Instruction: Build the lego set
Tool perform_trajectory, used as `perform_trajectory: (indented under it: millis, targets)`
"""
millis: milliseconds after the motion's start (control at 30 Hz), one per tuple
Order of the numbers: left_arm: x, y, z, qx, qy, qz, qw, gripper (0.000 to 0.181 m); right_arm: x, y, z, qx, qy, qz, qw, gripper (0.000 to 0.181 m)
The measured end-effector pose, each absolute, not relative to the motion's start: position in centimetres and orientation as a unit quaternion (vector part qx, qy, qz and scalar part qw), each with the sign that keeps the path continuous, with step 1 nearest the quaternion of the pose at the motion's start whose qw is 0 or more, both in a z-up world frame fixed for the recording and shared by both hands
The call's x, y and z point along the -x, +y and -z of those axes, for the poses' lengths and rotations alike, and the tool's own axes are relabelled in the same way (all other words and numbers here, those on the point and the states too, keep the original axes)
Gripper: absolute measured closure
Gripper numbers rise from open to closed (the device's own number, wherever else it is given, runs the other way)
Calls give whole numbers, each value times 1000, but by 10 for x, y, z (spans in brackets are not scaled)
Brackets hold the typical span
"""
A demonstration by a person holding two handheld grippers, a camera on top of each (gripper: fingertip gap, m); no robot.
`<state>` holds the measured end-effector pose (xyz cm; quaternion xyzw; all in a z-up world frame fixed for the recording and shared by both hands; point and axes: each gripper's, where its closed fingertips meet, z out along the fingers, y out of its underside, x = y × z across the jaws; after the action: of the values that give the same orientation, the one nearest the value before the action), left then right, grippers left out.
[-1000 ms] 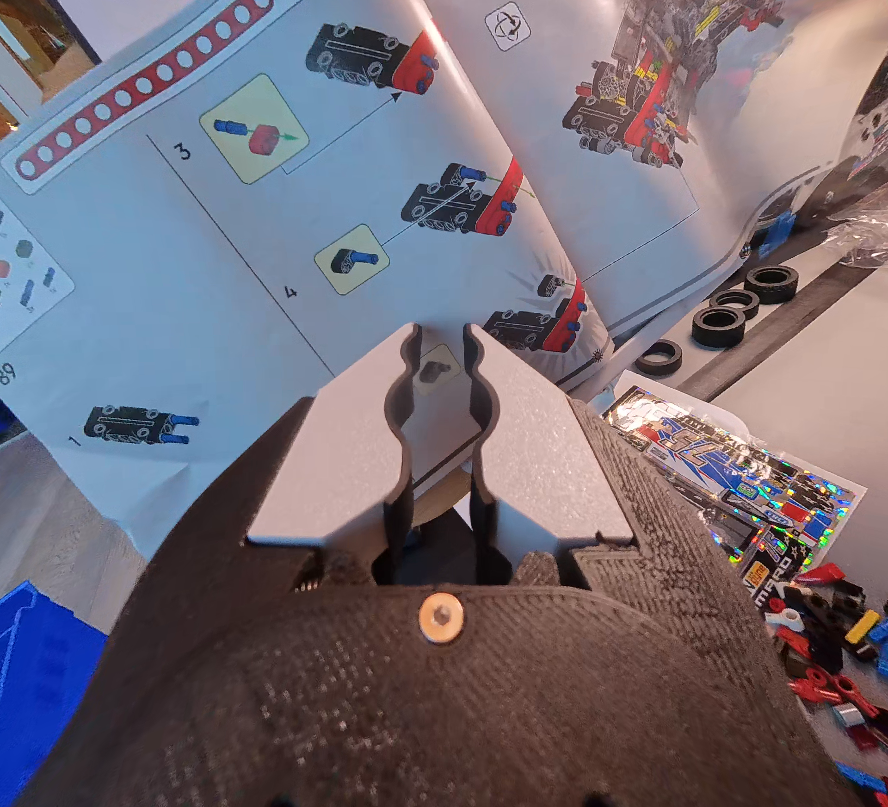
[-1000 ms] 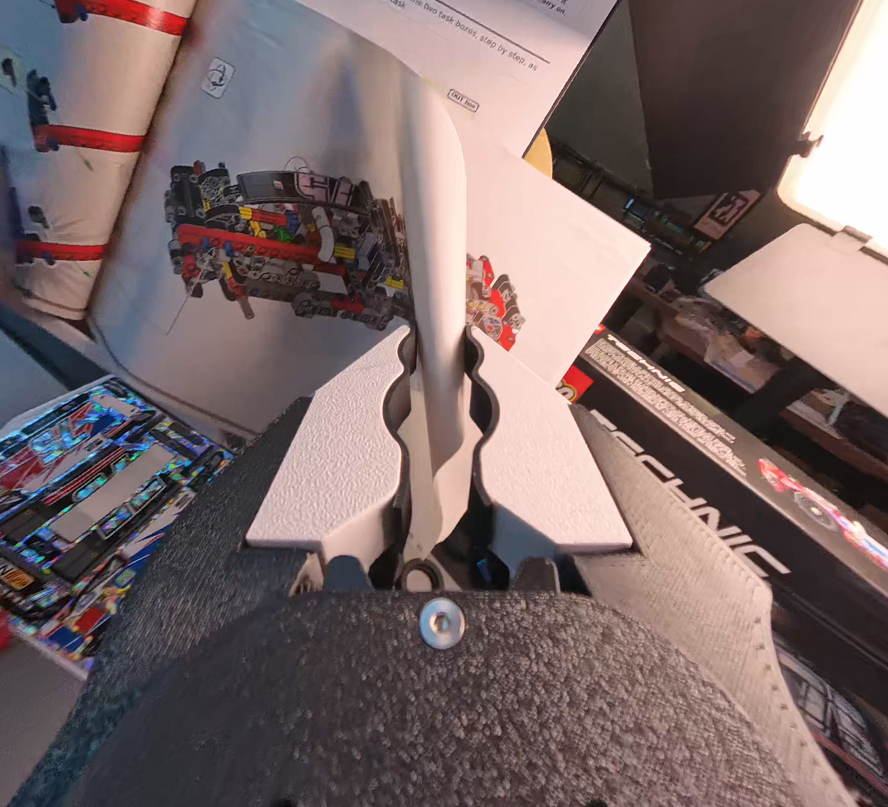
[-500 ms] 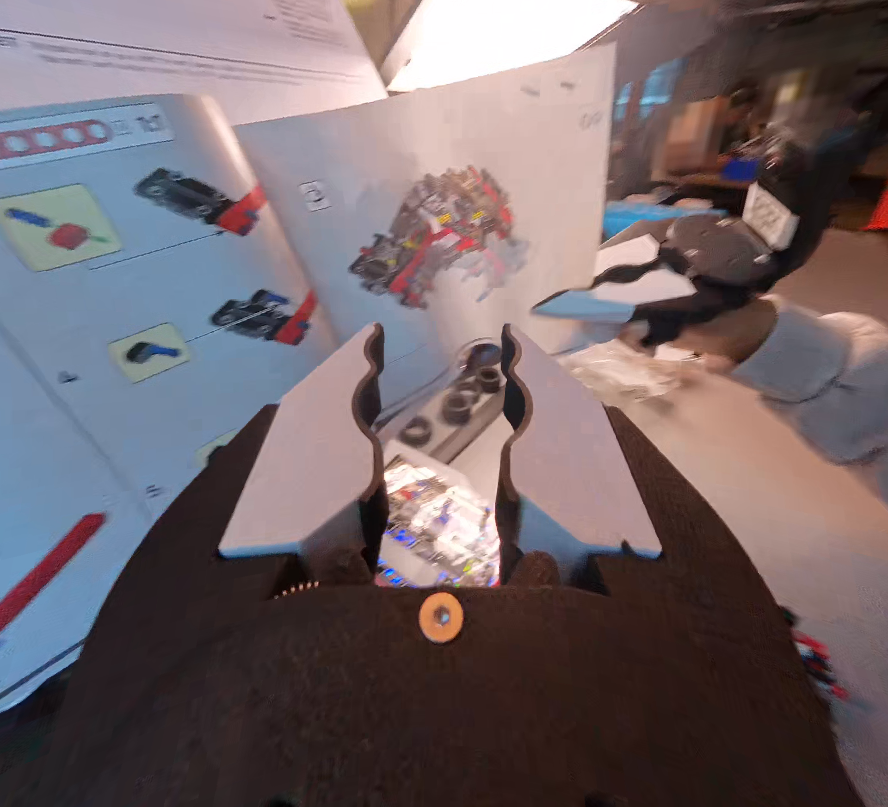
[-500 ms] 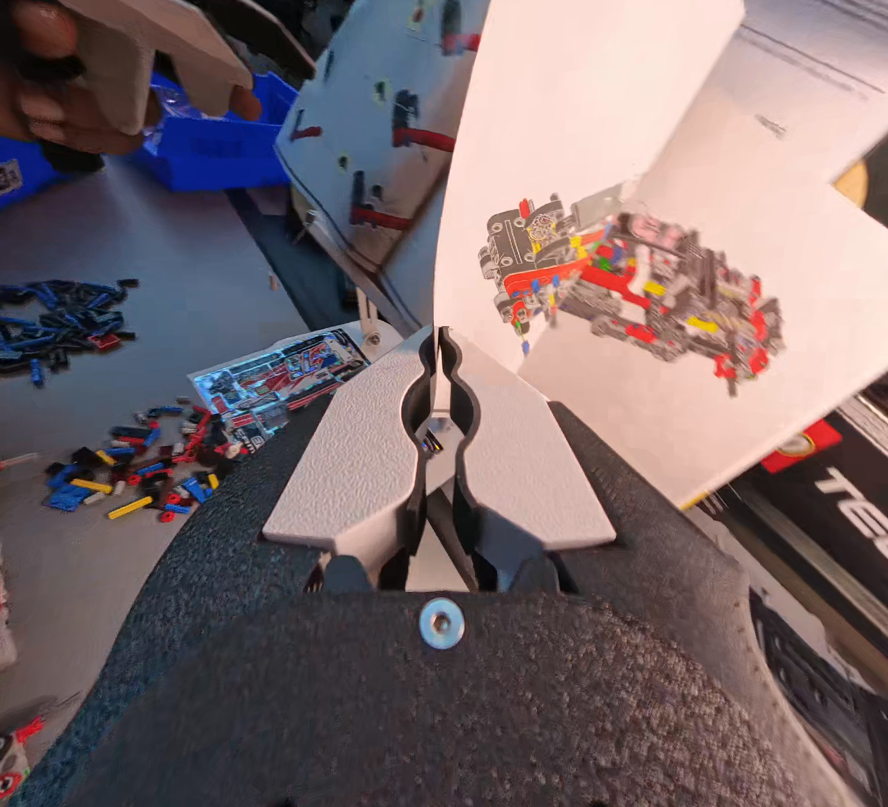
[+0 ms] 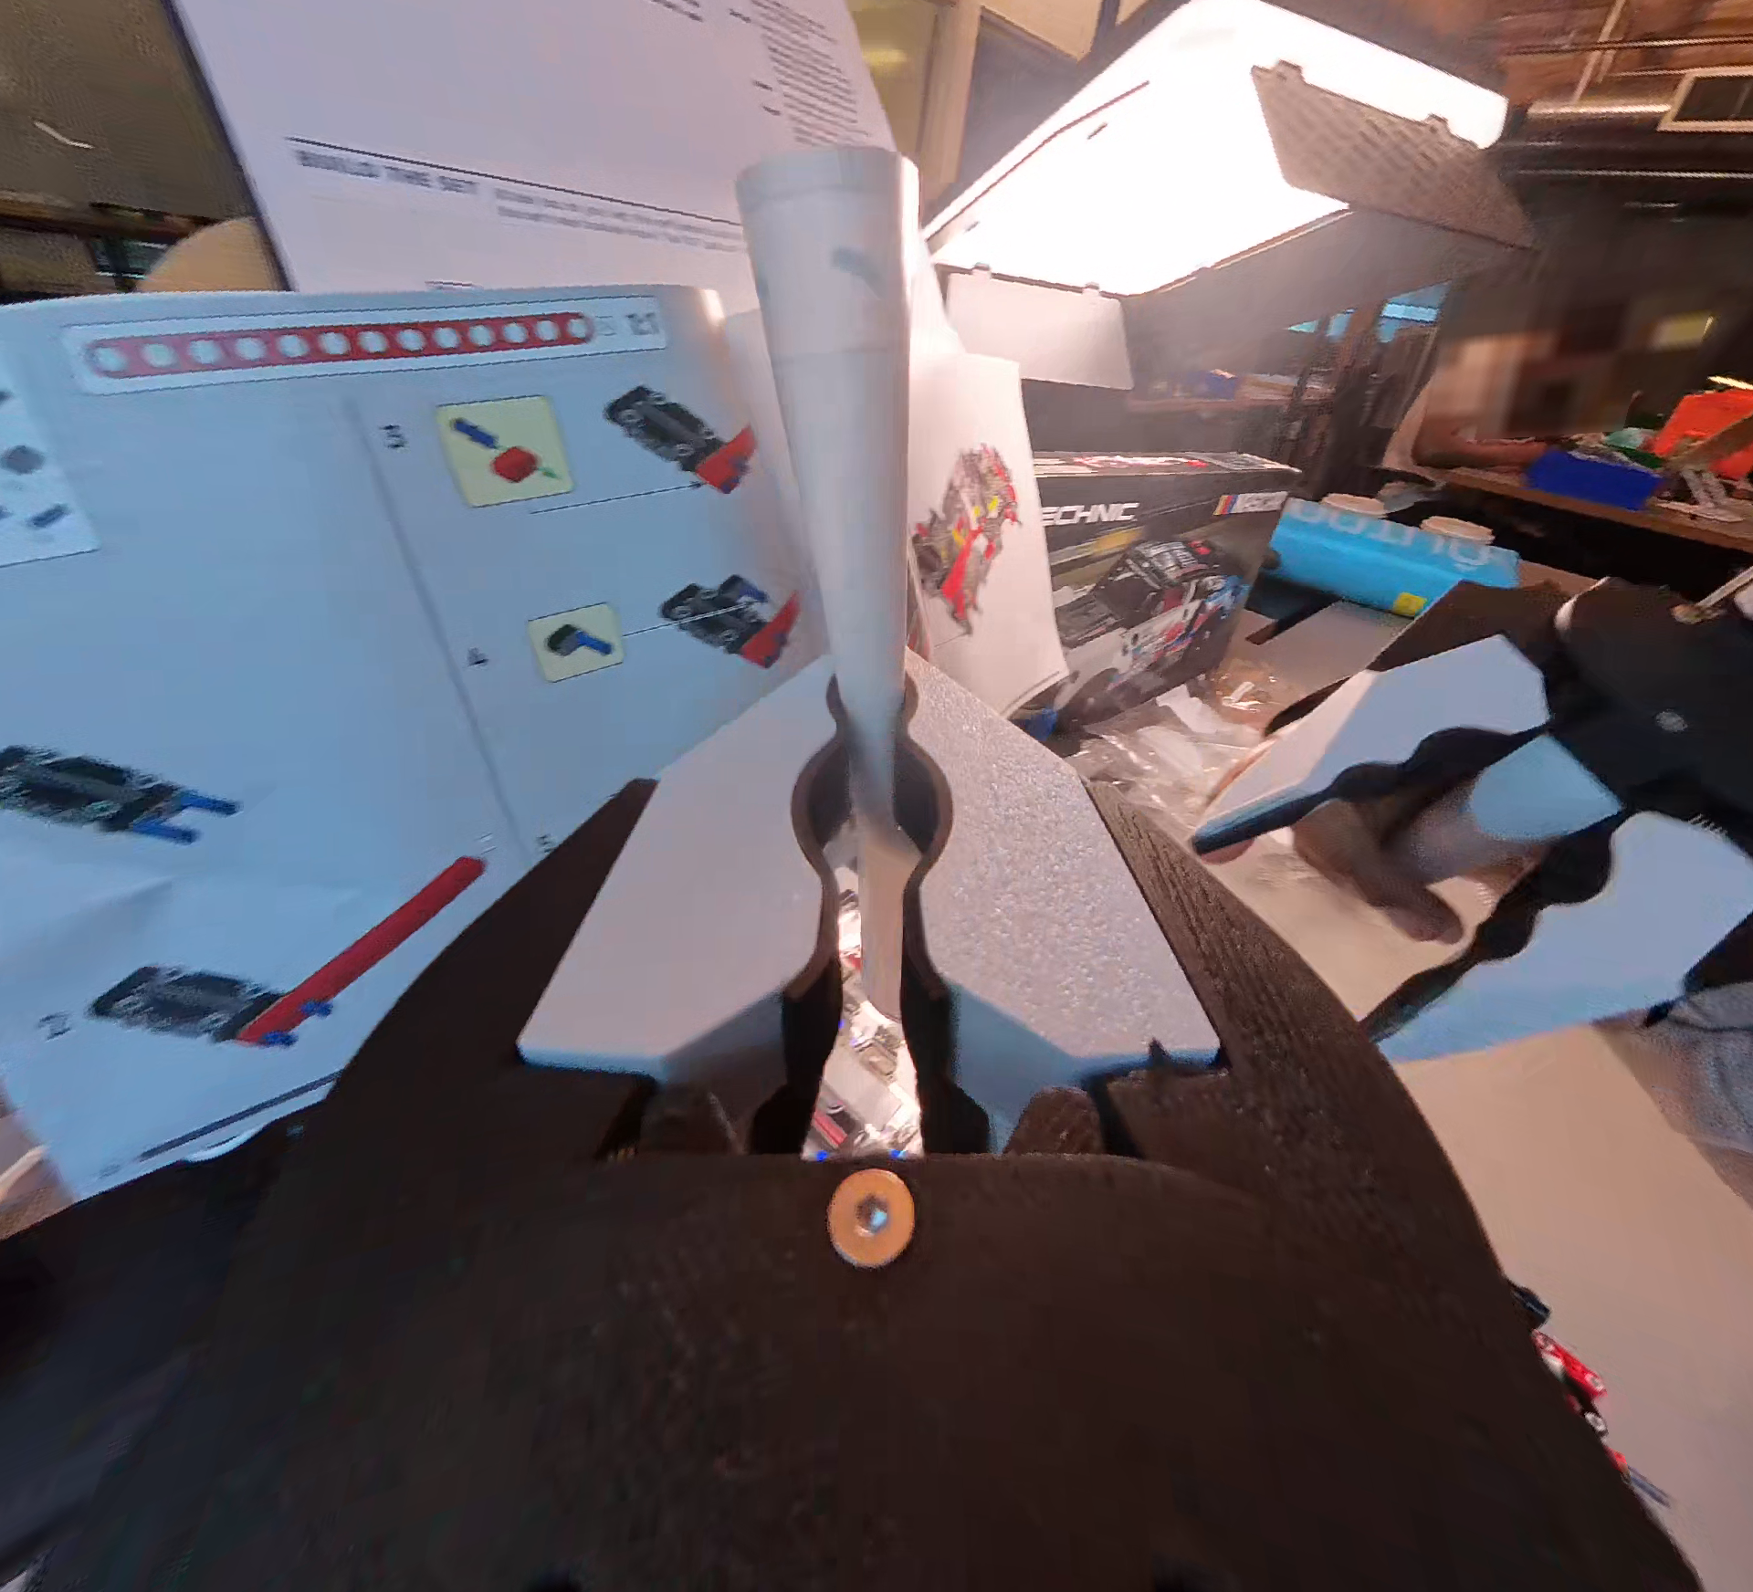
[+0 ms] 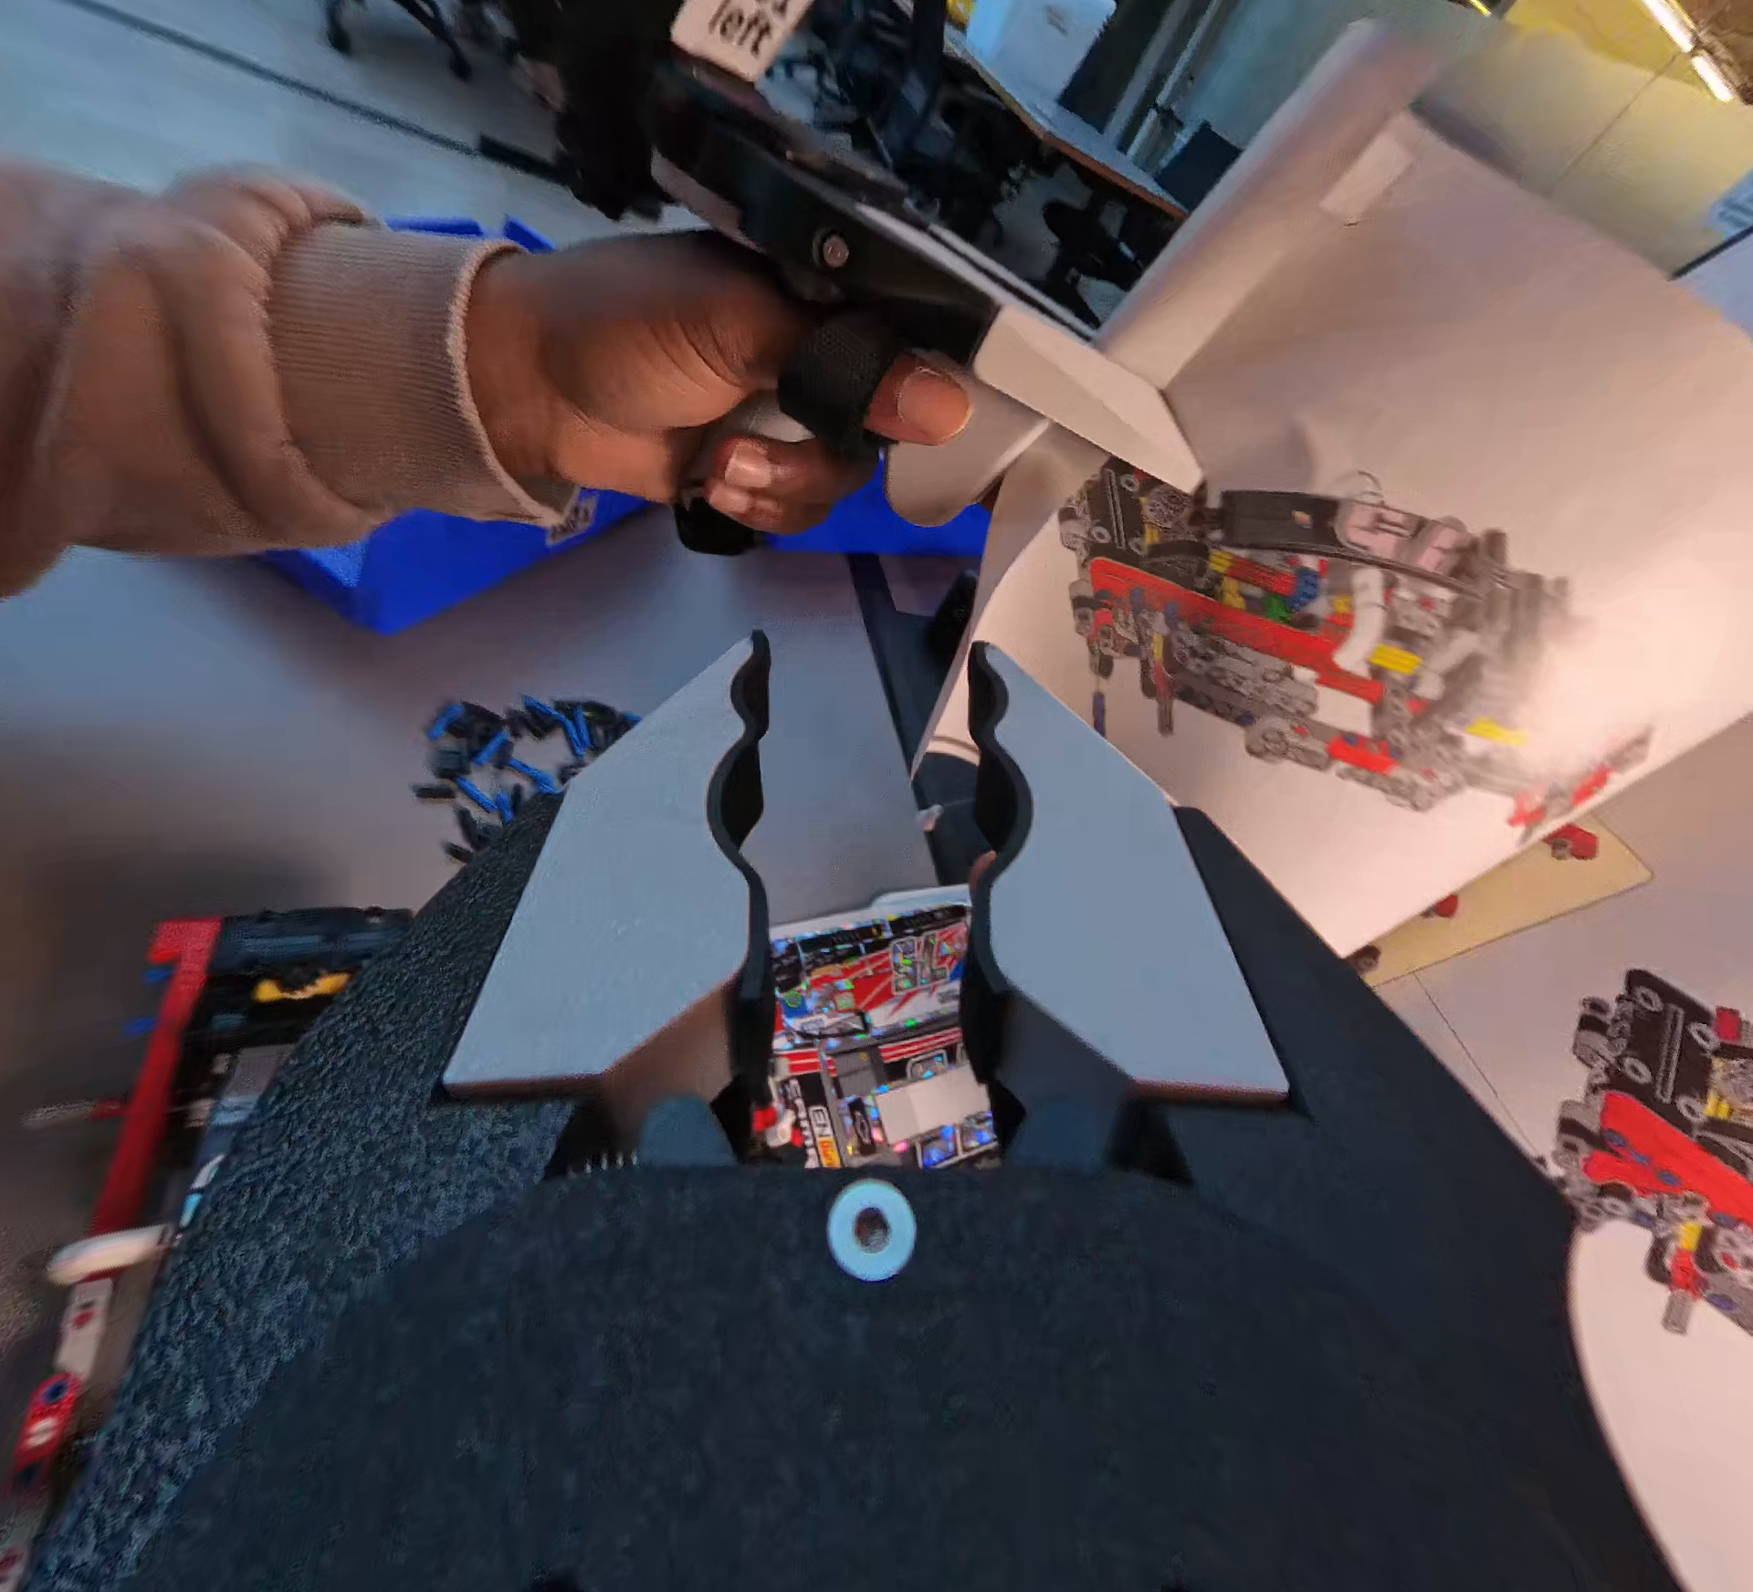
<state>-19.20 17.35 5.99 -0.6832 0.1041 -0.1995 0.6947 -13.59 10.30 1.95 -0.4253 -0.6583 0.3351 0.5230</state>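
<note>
While my left gripper pinches an instruction-booklet page and my right gripper gapes empty, loose bricks await assembly.

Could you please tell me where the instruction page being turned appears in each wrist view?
Left wrist view: the page stands edge-on at centre, pinched in the left gripper.
Right wrist view: its printed face fills the upper right, with the left gripper on its edge.
Shared landmark: the holographic sticker sheet, seen between the fingers.

right tool agape | left tool pinching booklet page
</note>
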Motion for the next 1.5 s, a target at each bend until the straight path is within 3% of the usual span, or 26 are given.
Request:
perform_trajectory:
  millis: [67,167,267,367,533,700,800,1033,1200,1267,1333,1500]
  targets:
    - [217,175,-54,692,90,191,690,181,125,123,-30,444,-630,-358,528,142]
    - [251,181,-47,698,50,206,684,180,123,199,-21,502,-597,-250,573,150]
    - [294,186,-42,701,7,126,702,165,141,250,-1,530,-597,-147,585,152]
    - [326,172,-46,680,-52,54,729,155,168,263,11,524,-605,-86,593,153]
    - [317,134,-29,635,-122,92,758,151,187,267,11,524,-594,-31,610,153]
    - [244,150,59,700,-116,235,664,156,193,256,8,484,-607,13,630,152]
    - [211,170,112,713,-159,369,575,148,195,258,10,477,-619,49,622,152]
    - [207,208,129,596,-296,543,513,126,198,264,10,490,-614,102,610,152]
    - [229,216,121,497,-365,573,540,133,198,264,10,500,-607,96,610,152]
    - [242,210,113,464,-369,566,573,162,198,264,10,499,-608,92,610,152]
    - [260,205,104,454,-374,530,611,178,198,263,10,498,-609,91,611,151]
    - [272,211,82,486,-328,531,612,181,199,264,10,499,-604,86,615,151]
